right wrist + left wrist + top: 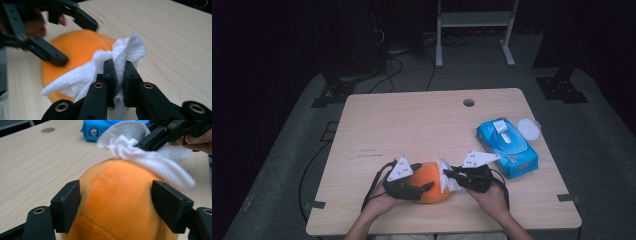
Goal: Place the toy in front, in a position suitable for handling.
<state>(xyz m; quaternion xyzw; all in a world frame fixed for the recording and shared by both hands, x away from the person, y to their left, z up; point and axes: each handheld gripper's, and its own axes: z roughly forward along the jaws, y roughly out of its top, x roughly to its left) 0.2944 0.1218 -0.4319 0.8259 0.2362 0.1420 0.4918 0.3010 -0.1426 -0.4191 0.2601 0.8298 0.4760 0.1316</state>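
Note:
An orange plush ball [428, 176] rests on the table near the front edge. My left gripper [115, 195] straddles it from the left, and both pads press into its sides [117, 220]. From the right, my right gripper [117, 72] is shut on a crumpled white wipe [130, 52]. The wipe [140, 157] lies against the top right of the ball. In the high view the left gripper [422, 186] and right gripper [447, 173] face each other across the ball, with a hand behind each.
A blue pack of wet wipes [507, 145] lies to the right with its flap open, and a round white lid [528, 128] sits just beyond it. The wooden table [412, 125] has a cable hole [468, 102] near its far edge. Dark floor, cables and stands surround it.

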